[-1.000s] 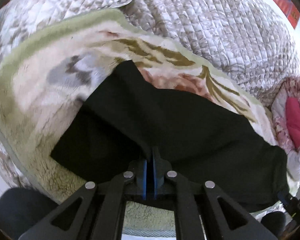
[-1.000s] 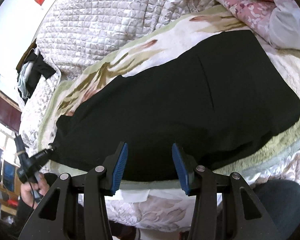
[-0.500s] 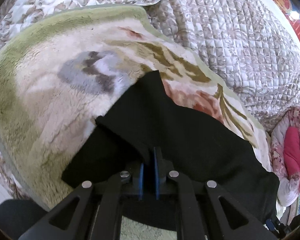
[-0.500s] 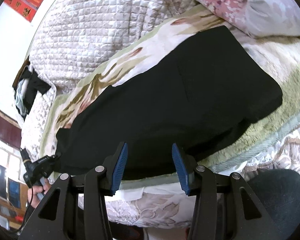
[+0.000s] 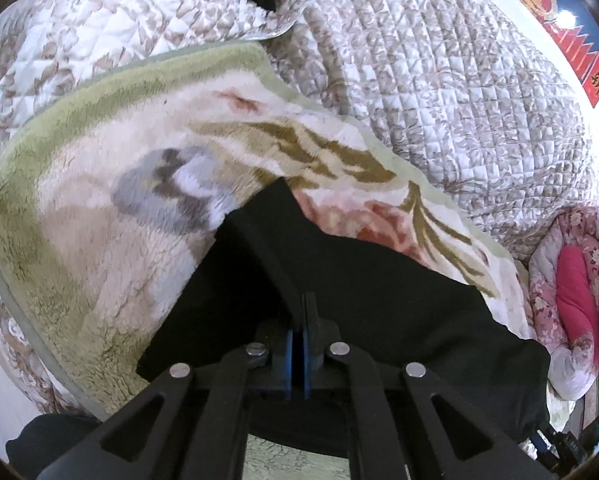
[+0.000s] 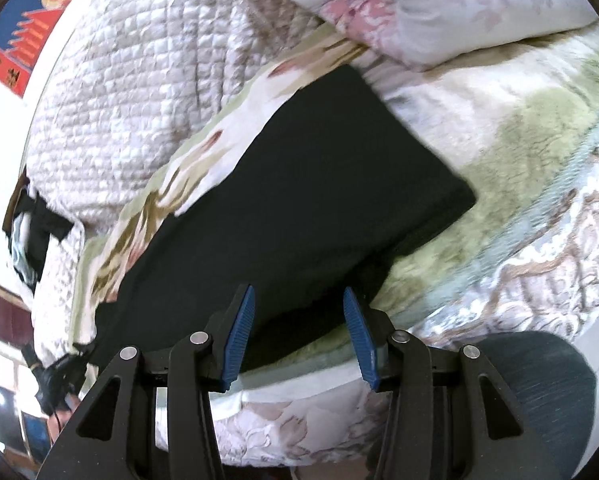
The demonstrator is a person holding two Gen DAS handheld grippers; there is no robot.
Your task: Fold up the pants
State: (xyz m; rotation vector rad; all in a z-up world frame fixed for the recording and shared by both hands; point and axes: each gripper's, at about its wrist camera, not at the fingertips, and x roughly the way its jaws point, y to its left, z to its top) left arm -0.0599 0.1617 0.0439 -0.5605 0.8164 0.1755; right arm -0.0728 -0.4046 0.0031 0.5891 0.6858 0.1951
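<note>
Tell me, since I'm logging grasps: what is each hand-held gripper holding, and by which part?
The left hand-held gripper is shut on a raised fold of the black pants near their end. The right hand-held gripper is open and holds nothing.

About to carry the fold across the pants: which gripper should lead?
Left. The left gripper is already shut on a raised fold of the black pants; the right gripper hangs open at their near edge, gripping nothing.

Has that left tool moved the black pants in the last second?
Yes. The left tool, shut on the pants, has carried the lifted end rightward over the blanket's grey flower.
</note>
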